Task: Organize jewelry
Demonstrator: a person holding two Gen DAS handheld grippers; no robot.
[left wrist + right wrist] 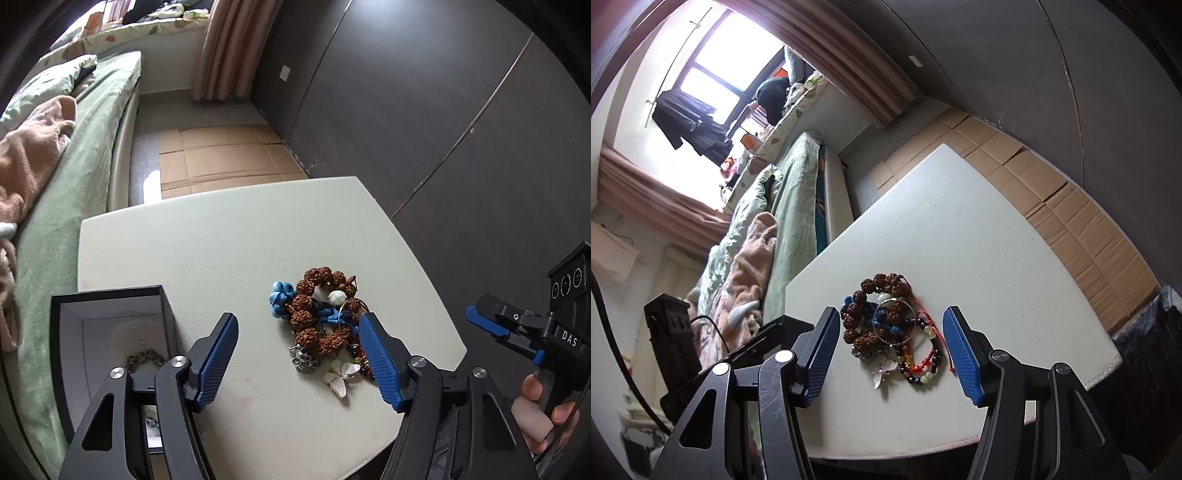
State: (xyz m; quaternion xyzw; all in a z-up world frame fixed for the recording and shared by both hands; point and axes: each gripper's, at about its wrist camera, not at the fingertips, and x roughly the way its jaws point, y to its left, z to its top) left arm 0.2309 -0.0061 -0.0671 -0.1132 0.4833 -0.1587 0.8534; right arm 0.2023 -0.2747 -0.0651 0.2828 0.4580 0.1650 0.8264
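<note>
A tangled jewelry pile lies on the cream table (221, 240): a brown seed-bead bracelet (321, 310), a blue cord piece (282, 295), a silver chain (304, 358) and a pearly butterfly brooch (341, 374). My left gripper (299, 317) hovers over the pile, open, with nothing pressed between its pads. An open black box (110, 332) at the left holds a metal chain (146, 360). In the right wrist view the same bracelet (882, 284), a thin silver bangle (894, 321) and a red-string bead bracelet (923, 365) sit ahead of my open right gripper (892, 312).
A bed with a green sheet (74, 166) runs along the table's left side. Flattened cardboard (221, 155) covers the floor beyond the table. Dark wardrobe panels (443, 110) stand to the right. A hand (535, 406) holds the right gripper's handle at the table's right edge.
</note>
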